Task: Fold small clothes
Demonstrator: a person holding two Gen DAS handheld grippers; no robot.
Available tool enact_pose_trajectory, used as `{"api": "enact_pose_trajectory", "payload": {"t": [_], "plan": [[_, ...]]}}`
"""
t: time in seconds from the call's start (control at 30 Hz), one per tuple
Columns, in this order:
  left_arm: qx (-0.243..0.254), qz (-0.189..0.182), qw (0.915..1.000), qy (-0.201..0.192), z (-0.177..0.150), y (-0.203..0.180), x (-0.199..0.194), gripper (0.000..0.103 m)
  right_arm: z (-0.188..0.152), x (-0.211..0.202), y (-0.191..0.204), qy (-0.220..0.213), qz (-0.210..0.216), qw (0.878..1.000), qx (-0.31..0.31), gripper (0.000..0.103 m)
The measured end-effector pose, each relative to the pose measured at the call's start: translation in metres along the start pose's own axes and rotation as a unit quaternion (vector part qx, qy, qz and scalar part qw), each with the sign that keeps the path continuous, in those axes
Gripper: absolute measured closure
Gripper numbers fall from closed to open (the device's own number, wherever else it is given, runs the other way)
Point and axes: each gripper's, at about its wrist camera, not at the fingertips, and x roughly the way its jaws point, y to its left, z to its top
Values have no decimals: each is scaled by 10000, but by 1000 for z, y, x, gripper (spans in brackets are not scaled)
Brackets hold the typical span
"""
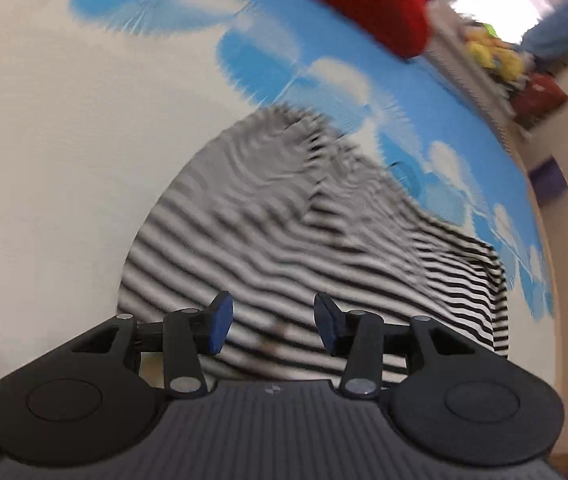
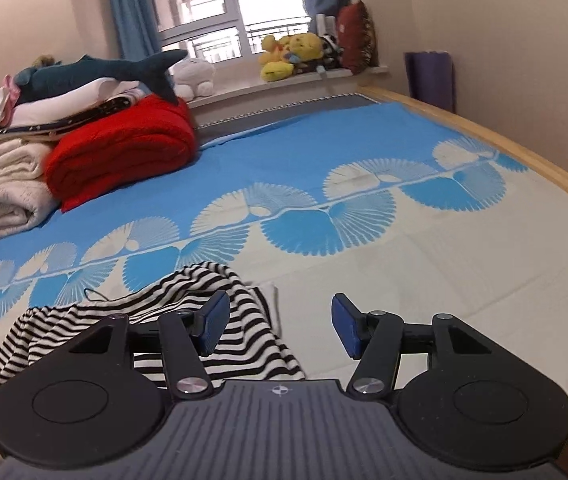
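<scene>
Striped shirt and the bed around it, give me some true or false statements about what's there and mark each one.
1. The striped shirt lies on the bedsheet. True.
2. The right gripper is clamped on the shirt. False: its jaws stand open, with nothing between them.
3. A red blanket sits folded far from the shirt, beside a pile of bedding. True.
4. The left gripper is shut. False: it is open above the shirt.
5. The shirt is plain blue. False: it has black and white stripes.

Blue-curtained window [image 2: 220,4] behind bed [image 2: 464,240]
</scene>
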Motion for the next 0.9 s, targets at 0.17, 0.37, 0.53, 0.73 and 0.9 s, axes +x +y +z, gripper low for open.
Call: {"api": "enact_pose_trajectory", "payload": {"t": [0.17,0.37,0.53,0.73,0.9], "plan": [[-687,299,9956,561,8,34,19,39,-1,4,-15,110,11,9994,318,43],[-1589,567,9811,948,16,72,35,35,-1,11,-14,161,71,9993,326,43],[-1867,577,9763,935,20,69,46,32,-1,20,-11,247,45,9996,160,43],[-1770,631,9806,559,20,48,52,71,0,25,-9,301,-7,9995,33,43],[-1514,654,9861,208,19,34,44,88,0,26,-8,316,-23,9995,62,43]]}}
